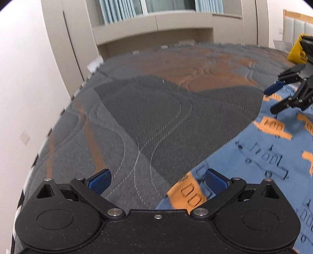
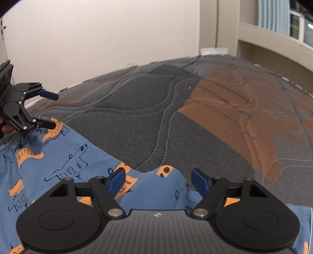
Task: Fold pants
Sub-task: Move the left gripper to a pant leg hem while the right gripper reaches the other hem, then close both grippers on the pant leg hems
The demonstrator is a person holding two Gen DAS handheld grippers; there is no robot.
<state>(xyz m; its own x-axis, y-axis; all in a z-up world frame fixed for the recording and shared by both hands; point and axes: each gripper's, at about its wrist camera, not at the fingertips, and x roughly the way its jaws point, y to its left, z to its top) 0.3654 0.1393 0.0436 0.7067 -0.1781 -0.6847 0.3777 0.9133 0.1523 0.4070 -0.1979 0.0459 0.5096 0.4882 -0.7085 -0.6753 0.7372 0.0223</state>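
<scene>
Right wrist view shows both grippers, right (image 2: 158, 180) and left (image 2: 52, 109), spread wide, empty, over pants (image 2: 58, 156) on mattress (image 2: 195, 117).

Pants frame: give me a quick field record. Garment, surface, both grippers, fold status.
garment: blue pants with orange and outlined vehicle print, lying flat
surface: grey and orange quilted mattress
left gripper: open, over the pants' edge, nothing clamped
right gripper: open, cloth edge between the pads, not pinched
fold status: cannot tell
background: pale wall, window curtains
</scene>
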